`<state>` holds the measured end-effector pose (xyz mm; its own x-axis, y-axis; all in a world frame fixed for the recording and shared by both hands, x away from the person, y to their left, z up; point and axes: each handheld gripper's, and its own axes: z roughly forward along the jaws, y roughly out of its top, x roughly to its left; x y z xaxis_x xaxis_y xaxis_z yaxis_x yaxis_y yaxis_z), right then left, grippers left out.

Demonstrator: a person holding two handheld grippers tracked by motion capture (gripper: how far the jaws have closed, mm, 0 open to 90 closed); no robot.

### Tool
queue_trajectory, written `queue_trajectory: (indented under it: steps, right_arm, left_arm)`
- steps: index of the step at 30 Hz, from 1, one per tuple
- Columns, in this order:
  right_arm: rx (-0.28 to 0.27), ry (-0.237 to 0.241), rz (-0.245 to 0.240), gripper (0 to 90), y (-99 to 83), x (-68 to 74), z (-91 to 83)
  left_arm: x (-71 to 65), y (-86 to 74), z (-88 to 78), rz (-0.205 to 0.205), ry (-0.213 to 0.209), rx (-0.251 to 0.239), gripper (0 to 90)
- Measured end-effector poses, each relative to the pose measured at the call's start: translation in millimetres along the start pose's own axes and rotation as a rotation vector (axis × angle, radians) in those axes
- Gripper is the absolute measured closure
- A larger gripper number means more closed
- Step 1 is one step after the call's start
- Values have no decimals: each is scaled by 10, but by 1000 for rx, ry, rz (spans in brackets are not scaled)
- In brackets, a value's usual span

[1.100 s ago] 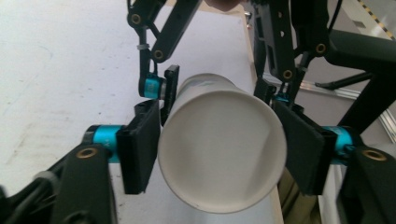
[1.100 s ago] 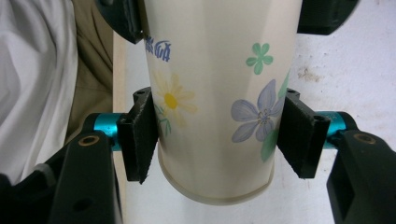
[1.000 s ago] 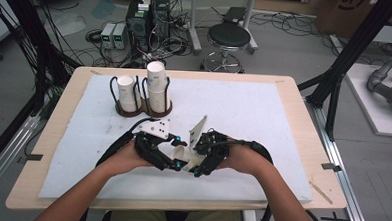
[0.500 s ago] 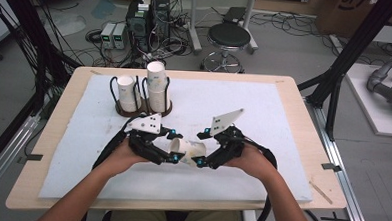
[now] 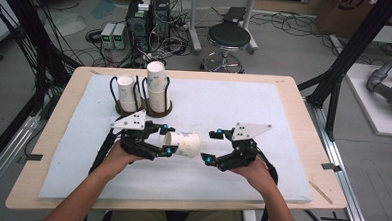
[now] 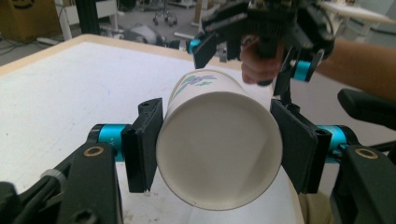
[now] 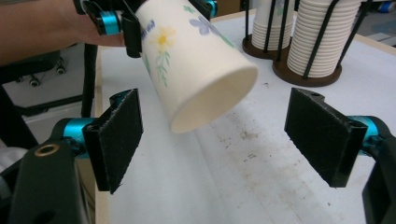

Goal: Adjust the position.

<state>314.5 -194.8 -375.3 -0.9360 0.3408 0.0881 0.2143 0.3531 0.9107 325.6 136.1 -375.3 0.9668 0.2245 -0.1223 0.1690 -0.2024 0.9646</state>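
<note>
The left gripper (image 5: 165,140) clamps a flowered paper cup (image 5: 182,144) near its rim, held sideways above the white mat (image 5: 283,124) — the right gripper (image 5: 213,147) faces its base, jaws wide apart.

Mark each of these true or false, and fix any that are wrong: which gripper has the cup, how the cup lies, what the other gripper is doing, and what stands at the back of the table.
1. The left gripper is shut on the paper cup. True.
2. The cup stands upright on the table. False: it is held on its side, off the white mat, its base pointing toward the right gripper.
3. The right gripper is open and apart from the cup. True.
4. The cup is plain white. False: flowers are printed on its side.
5. Two wire cup holders stand at the far left of the mat, both with cups in them. True.
</note>
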Motion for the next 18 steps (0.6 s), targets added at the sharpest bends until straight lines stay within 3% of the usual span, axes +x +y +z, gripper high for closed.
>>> queue_trajectory:
  steps: [6, 18]
  right_arm:
    - [-19, 13, 26, 199, -133, 27, 69]
    - [-33, 88, 25, 199, -158, 52, 164]
  left_arm:
    - [-16, -14, -22, 14, -11, -26, 373]
    - [-85, -11, 20, 36, -74, -47, 373]
